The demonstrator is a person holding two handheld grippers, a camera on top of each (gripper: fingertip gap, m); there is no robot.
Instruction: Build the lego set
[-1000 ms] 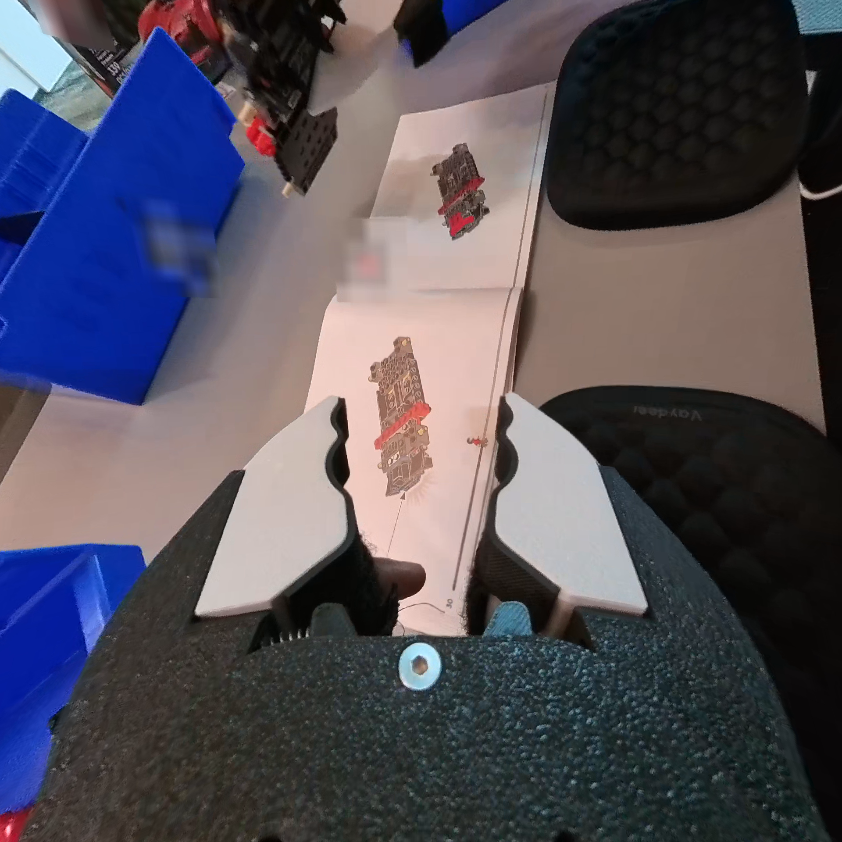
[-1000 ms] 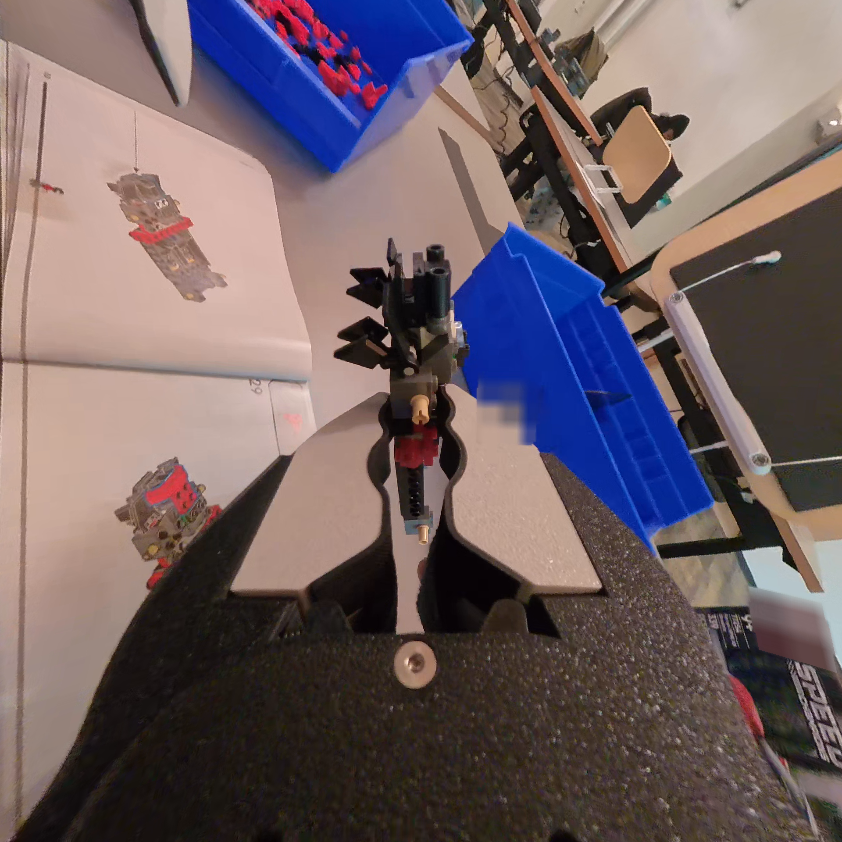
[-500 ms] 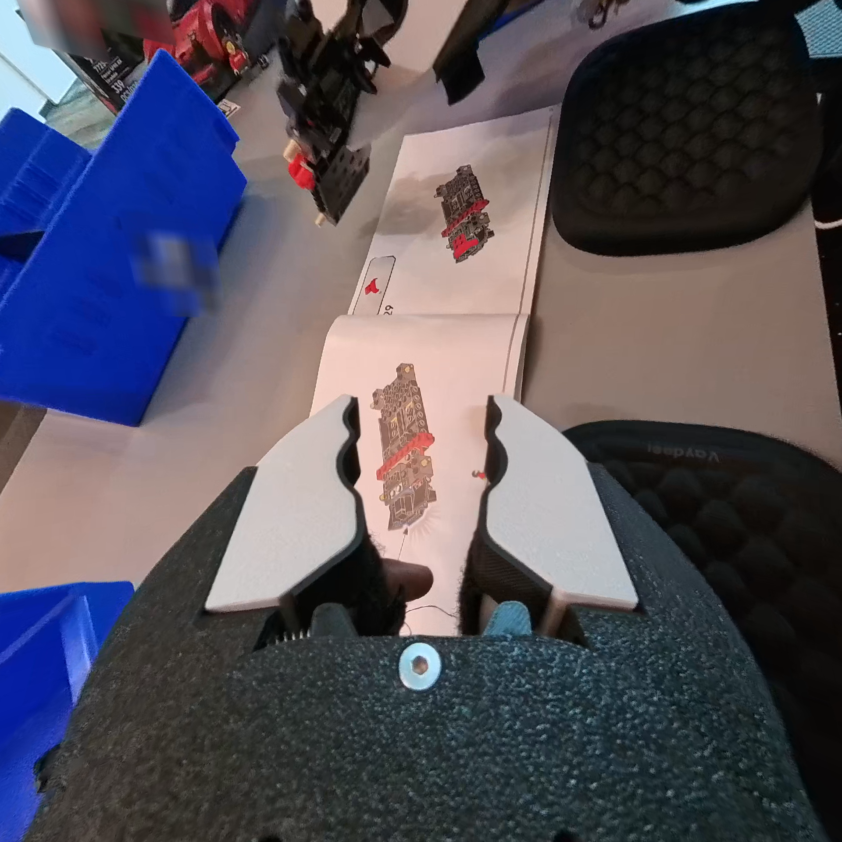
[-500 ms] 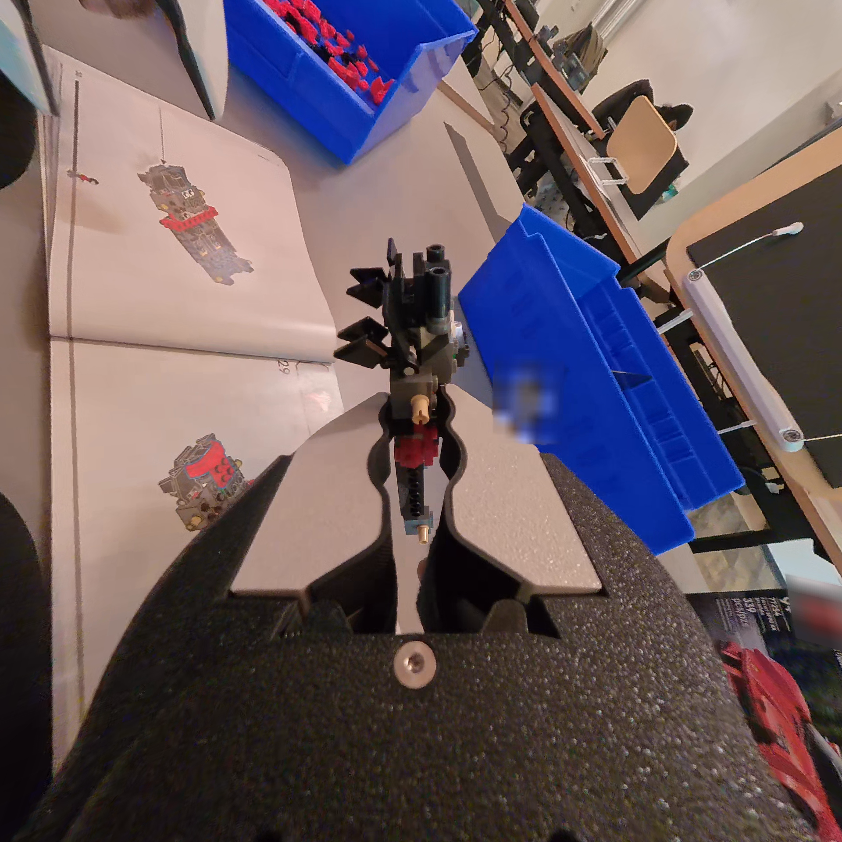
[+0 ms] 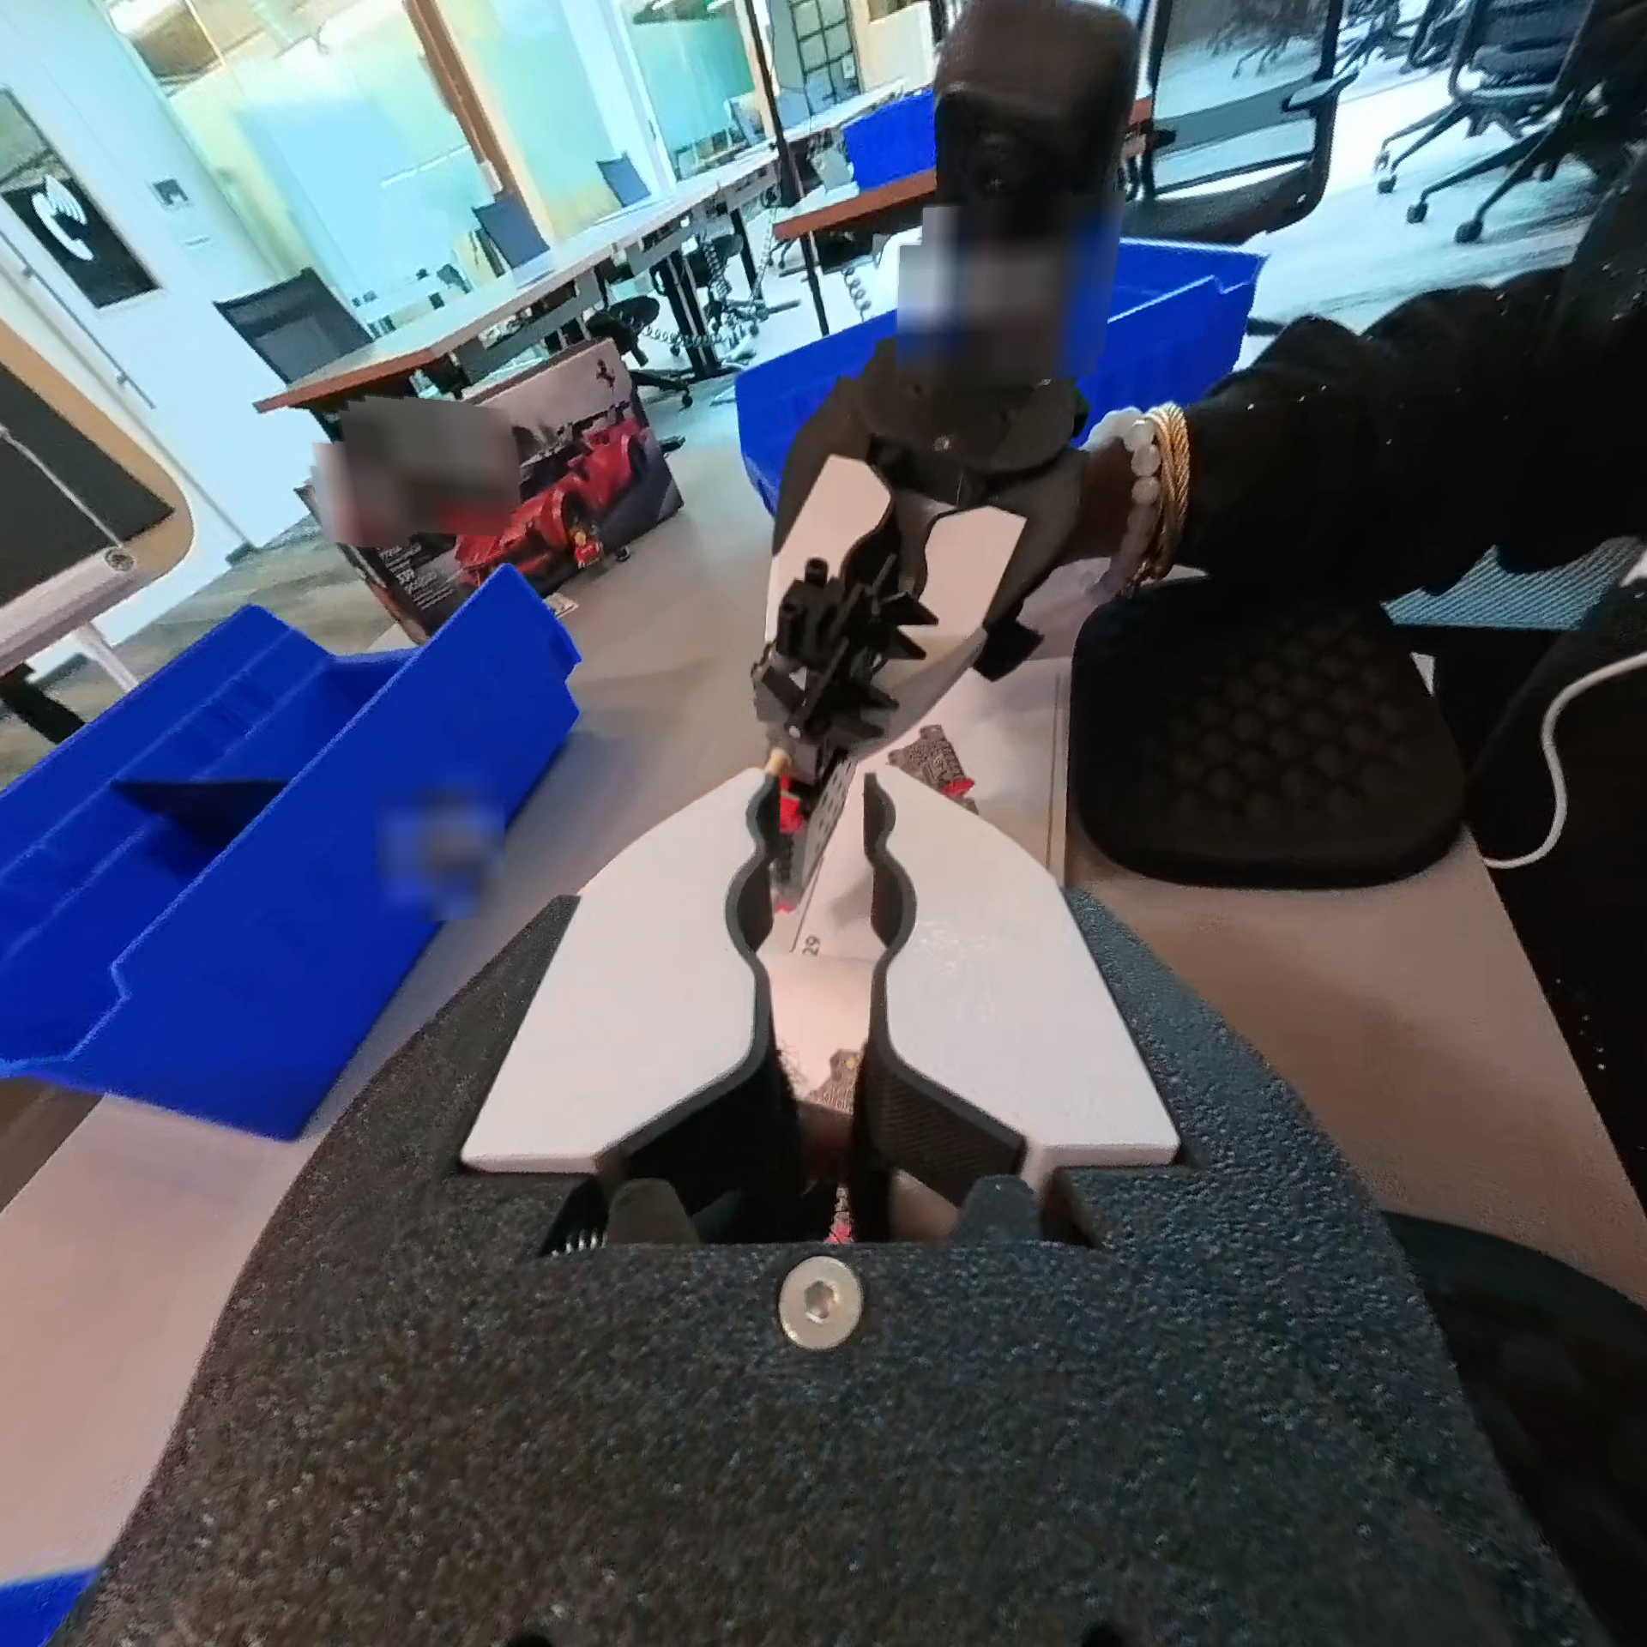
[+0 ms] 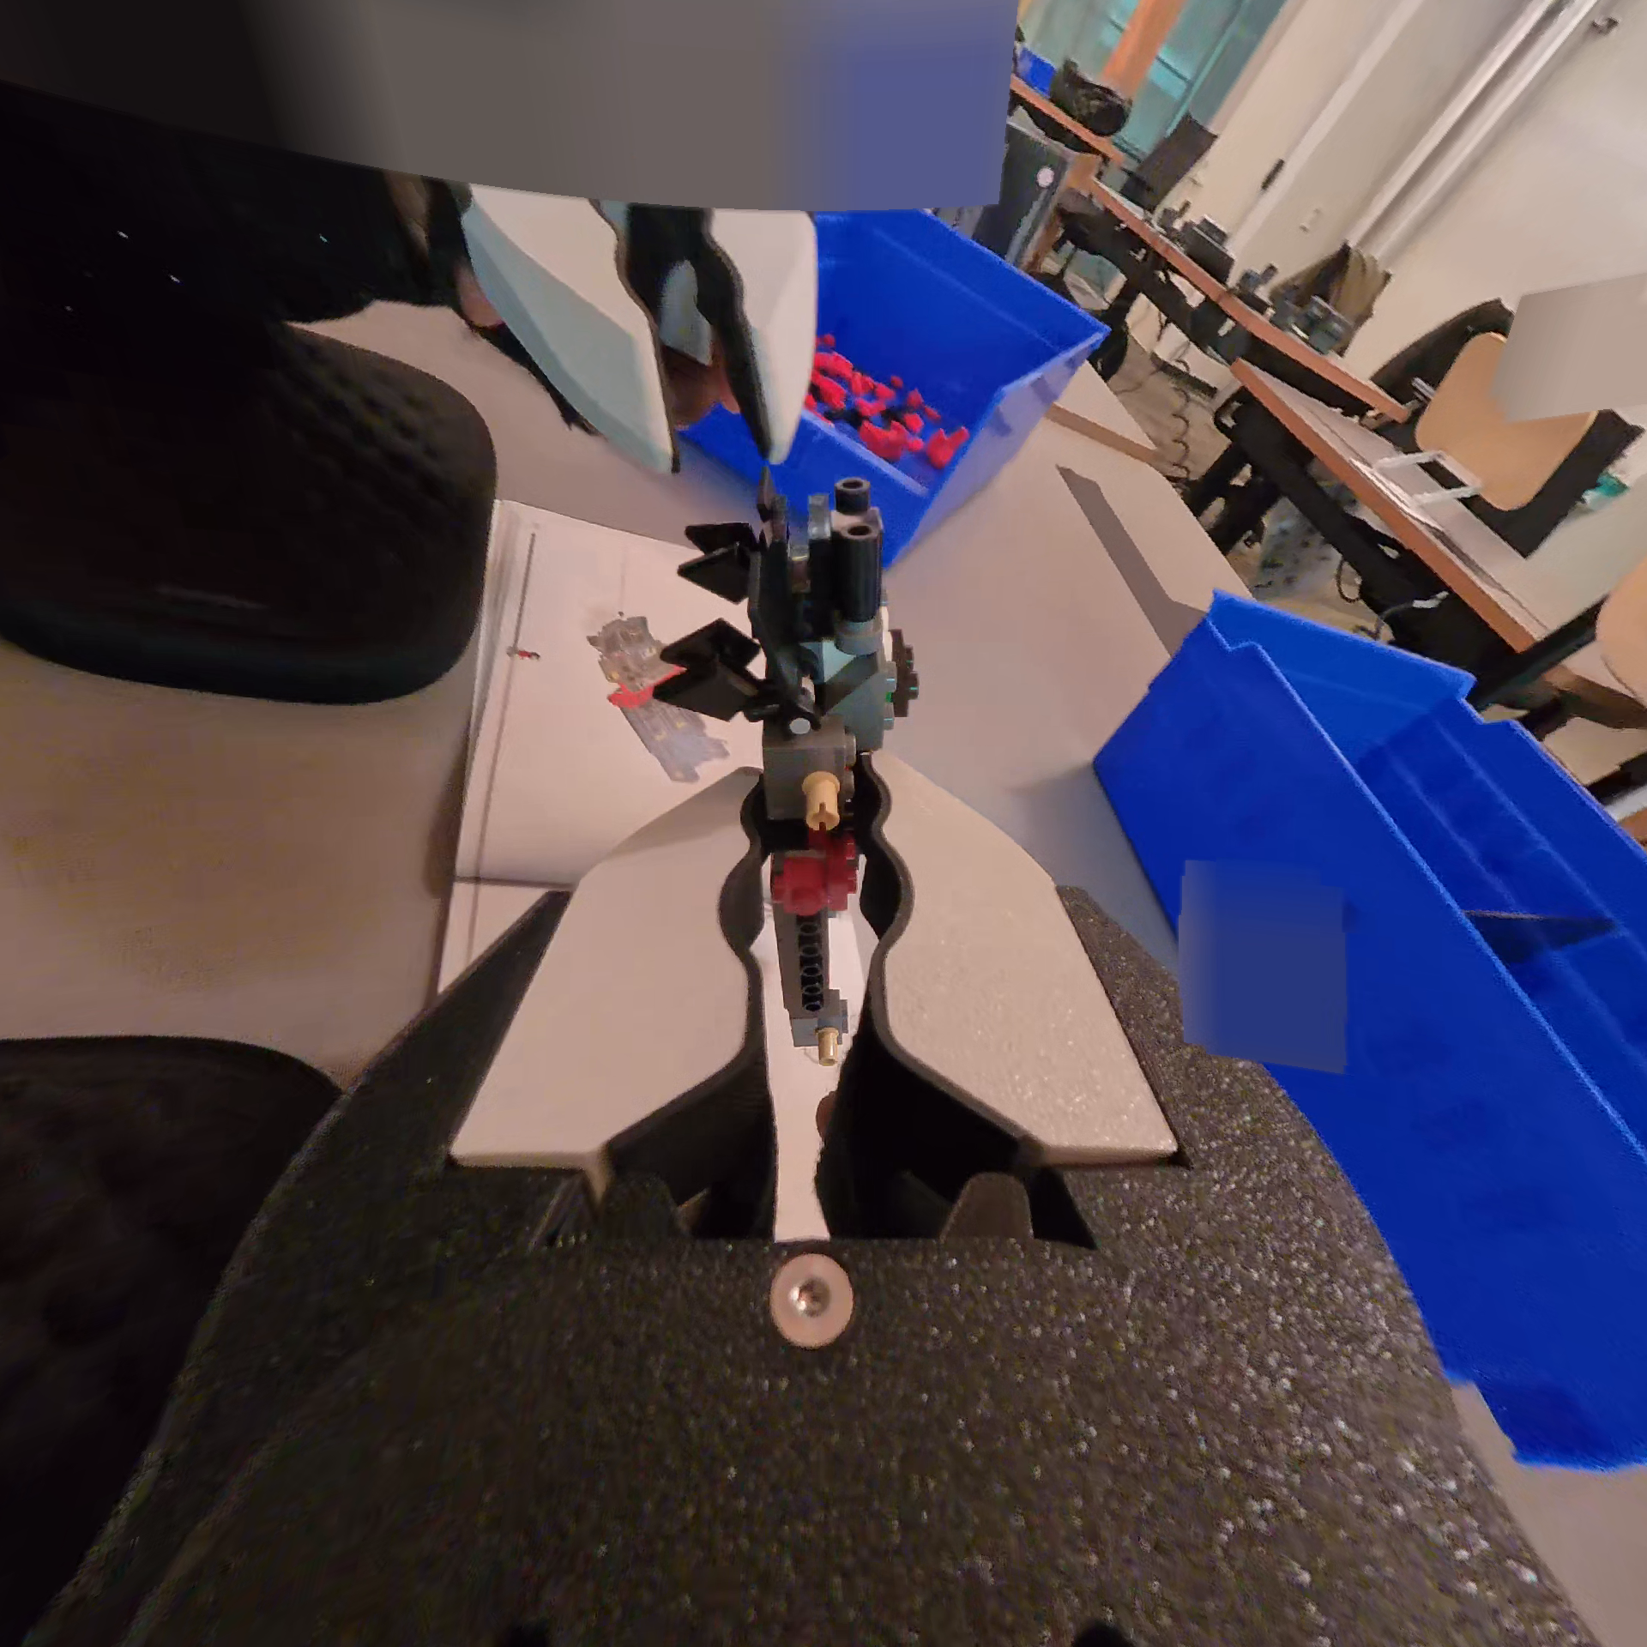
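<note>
Left gripper (image 5: pixel 813 793) — jaws parted with a clear gap, nothing clamped. A second before, it looked down at the open manual (image 5: pixel 971 766) on the table (image 5: pixel 1248 980); by this moment it had tipped up level to face the right gripper, and the gap had narrowed somewhat. One end of the model (image 5: pixel 824 704) stood at, perhaps just inside, its fingertips; contact could not be told.

Right gripper (image 6: pixel 809 784) — closed on the model (image 6: pixel 807 695), clamping its dark, red-studded lower section, black fins and pegs projecting forward. The grip was unchanged over the last second, but the whole tool had swung from beside the manual toward the left gripper (image 6: pixel 713 446), whose tips now hung just above the model's top.

Manual — flat on the table under both tools, build drawings visible.

Black pads (image 5: pixel 1248 740) — on the table to the right of the manual.

Bins — an empty blue bin (image 5: pixel 267 847) at left; another bin (image 6: pixel 936 356) holding red parts (image 6: pixel 873 410), beyond the left gripper.

Set box (image 5: pixel 535 499) — upright at the far table edge.

Judgement: reading the page looked finished; the two tools had converged for a two-handed step, likely a regrip or handover of the model. No new part was seen in either gripper.
</note>
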